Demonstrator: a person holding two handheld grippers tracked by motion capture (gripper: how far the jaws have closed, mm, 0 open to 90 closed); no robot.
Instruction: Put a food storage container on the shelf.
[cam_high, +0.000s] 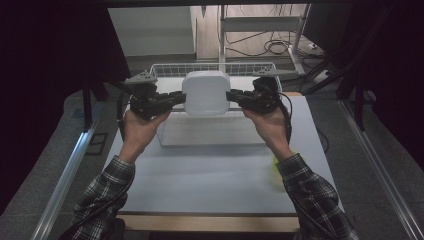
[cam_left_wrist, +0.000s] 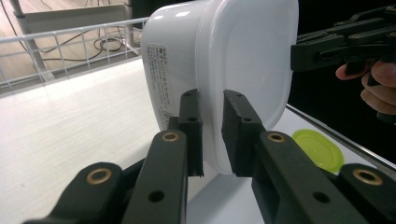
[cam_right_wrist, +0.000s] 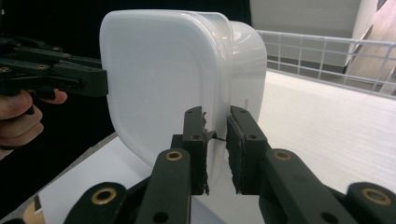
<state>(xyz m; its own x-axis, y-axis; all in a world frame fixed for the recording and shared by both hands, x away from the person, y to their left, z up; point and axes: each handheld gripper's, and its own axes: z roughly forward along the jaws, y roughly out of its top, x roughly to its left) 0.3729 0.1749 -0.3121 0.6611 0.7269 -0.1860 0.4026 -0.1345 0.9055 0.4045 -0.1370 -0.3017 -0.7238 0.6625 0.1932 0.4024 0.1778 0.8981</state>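
Holding a white plastic container (cam_high: 206, 93) between them, both grippers pinch its rim from opposite sides above the wire basket (cam_high: 165, 70) at the far edge of the table (cam_high: 210, 175). The left gripper (cam_left_wrist: 212, 133) has its fingers closed on the container's rim at one side, and the right gripper (cam_right_wrist: 215, 147) has its fingers closed on the rim at the other. A yellow-green lid (cam_left_wrist: 318, 149) lies on the table near its right edge.

Left gripper (cam_left_wrist: 212, 135) clamps the white container's (cam_left_wrist: 233, 60) rim above a wire basket (cam_left_wrist: 70, 39); a green lid (cam_left_wrist: 320, 150) lies beyond.
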